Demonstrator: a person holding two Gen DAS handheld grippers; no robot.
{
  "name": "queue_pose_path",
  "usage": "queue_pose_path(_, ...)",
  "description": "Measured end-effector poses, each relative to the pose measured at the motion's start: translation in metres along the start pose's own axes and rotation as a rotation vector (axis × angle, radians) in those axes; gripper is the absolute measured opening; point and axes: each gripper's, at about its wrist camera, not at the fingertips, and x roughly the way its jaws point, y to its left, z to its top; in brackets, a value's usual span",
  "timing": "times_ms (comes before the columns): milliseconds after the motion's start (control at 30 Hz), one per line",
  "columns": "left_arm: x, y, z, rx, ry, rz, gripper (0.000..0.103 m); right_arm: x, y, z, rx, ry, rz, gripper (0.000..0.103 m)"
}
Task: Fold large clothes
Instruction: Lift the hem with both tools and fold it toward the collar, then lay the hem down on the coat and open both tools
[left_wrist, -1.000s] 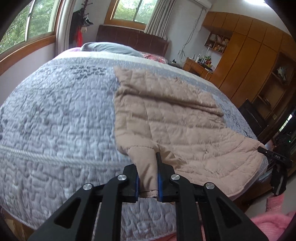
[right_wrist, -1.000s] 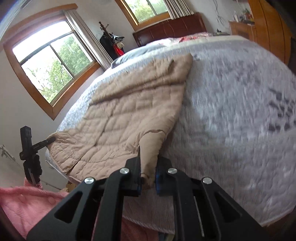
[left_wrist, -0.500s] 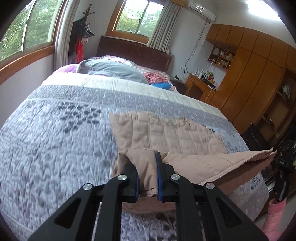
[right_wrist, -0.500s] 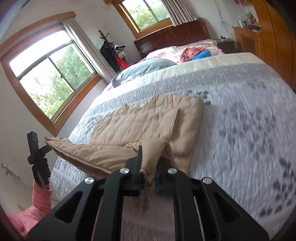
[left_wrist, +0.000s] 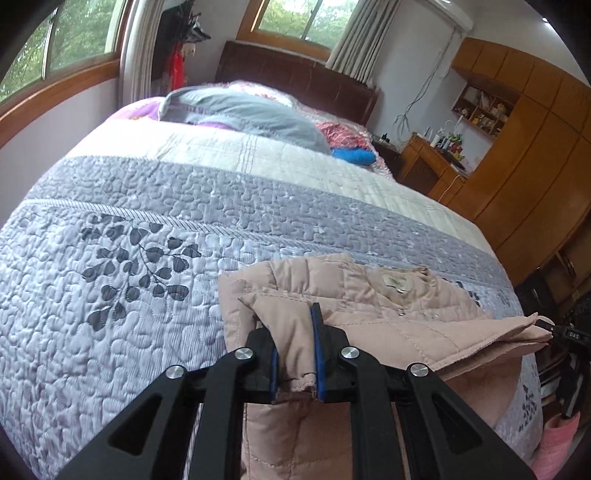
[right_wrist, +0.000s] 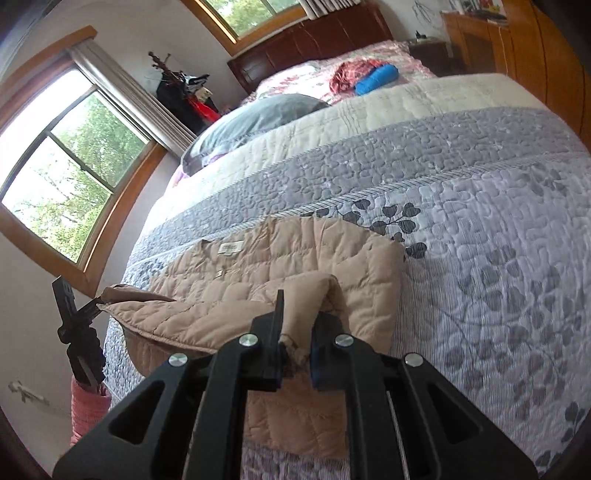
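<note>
Left gripper (left_wrist: 297, 354) and right gripper (right_wrist: 295, 345) each clamped on the tan quilted jacket (left_wrist: 388, 314); hem above the bedspread (left_wrist: 129, 295)

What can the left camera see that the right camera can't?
Only the left view shows the wooden wardrobe and its shelf of trinkets. Only the right view shows the whole side window with green trees. Both show the tan jacket on the quilt, the grey pillow, the blue roll, and a tool pinching the jacket: the left tool in its own view, the right tool in its own.
</note>
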Motion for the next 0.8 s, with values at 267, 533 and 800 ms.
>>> queue_pose_path(267, 0.084, 0.024, 0.015, -0.072, 0.146, 0.007, 0.017, 0.068, -0.034, 0.030, 0.091, 0.099, -0.041, 0.012)
queue_pose_path(533, 0.086, 0.042, 0.023, -0.175, 0.205, -0.132, 0.030, 0.069, -0.055, 0.022, 0.161, 0.104, 0.053, 0.039)
queue_pose_path(800, 0.014, 0.053, 0.022, -0.216, 0.102, -0.219, 0.045, 0.027, -0.048, -0.004, 0.079, 0.033, 0.059, 0.062)
